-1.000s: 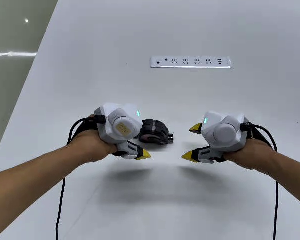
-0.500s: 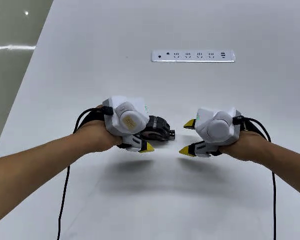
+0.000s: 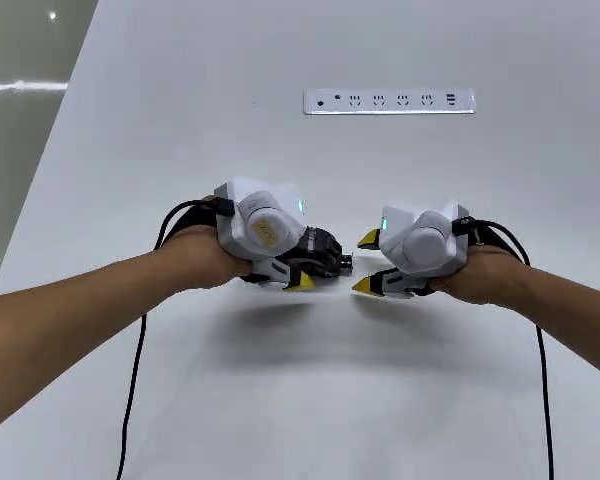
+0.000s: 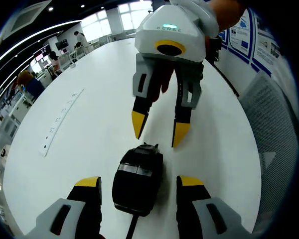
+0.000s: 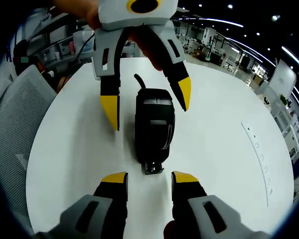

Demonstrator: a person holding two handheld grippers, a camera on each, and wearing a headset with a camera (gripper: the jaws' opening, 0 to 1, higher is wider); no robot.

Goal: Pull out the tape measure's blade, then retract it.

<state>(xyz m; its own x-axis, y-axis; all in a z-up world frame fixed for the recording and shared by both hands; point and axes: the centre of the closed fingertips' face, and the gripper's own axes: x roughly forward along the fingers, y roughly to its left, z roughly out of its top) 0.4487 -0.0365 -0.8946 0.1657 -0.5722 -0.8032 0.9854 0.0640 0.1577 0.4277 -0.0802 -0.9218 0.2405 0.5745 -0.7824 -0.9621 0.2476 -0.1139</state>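
White tabletop (image 3: pixel 460 380) serves as the work surface. On it, the left gripper (image 4: pixel 139 181) is released. Its jaws stand wide on either side of the black plastic tape measure case (image 4: pixel 138 177), with a gap showing on each side, so nothing is clamped yet. This placement is judged to be for steadying the case. The right gripper (image 3: pixel 366 263) is likewise released and faces the other at mid-frame in the head view. Its yellow tips flank the small metal hook (image 5: pixel 152 169) at the blade's end without touching it, judged ready to pinch. No blade is drawn out. The case lies on the tabletop between both grippers. A white power strip (image 3: pixel 388 101) sits at upper centre, well apart.
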